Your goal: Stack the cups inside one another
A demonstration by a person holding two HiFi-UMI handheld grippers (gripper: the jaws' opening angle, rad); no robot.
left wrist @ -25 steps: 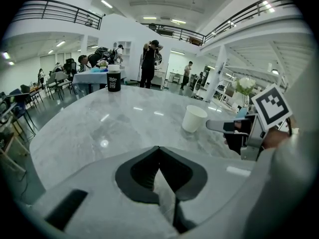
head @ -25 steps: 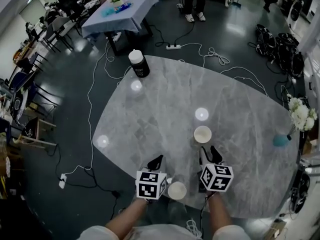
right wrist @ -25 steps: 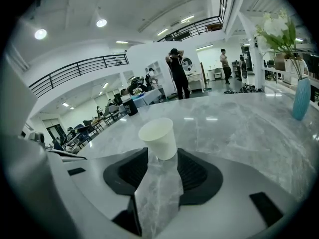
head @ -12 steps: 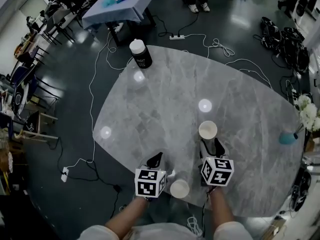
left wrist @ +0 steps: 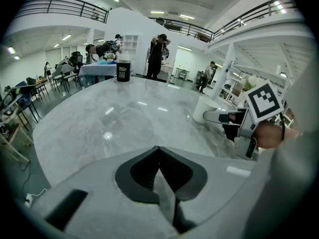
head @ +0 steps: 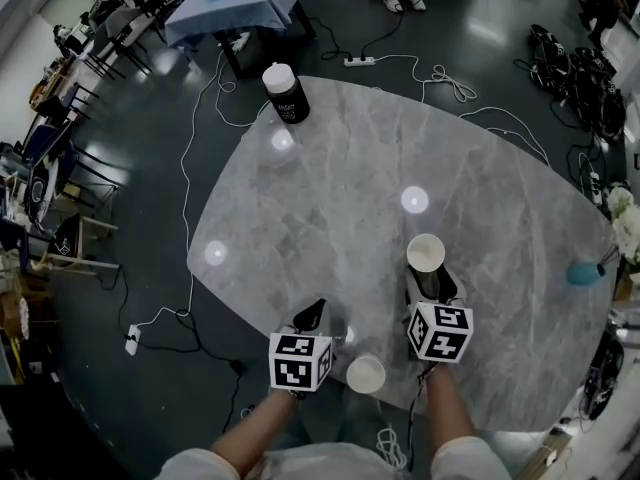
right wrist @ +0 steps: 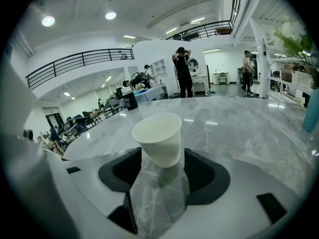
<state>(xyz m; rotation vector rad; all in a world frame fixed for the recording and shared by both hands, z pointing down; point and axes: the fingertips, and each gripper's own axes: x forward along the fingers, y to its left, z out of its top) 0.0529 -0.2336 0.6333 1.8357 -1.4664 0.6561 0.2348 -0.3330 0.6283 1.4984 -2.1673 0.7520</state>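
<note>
White paper cup (right wrist: 158,138): likely light, thin-walled, crushable; hold gently mid-wall. Right tool (head: 430,286): jaws just opening, cup between, unpinched. Left tool (left wrist: 159,153): pressed together, empty.

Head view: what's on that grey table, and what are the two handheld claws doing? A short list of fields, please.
Table: grey marble top
Far cup: upright, between the jaw tips of the right gripper
Near cup: upright, by the near edge
Left gripper: jaws together, nothing held
Right gripper: jaws apart, just been opening, not pressing the far cup
Black canister: white lid, far edge
</note>
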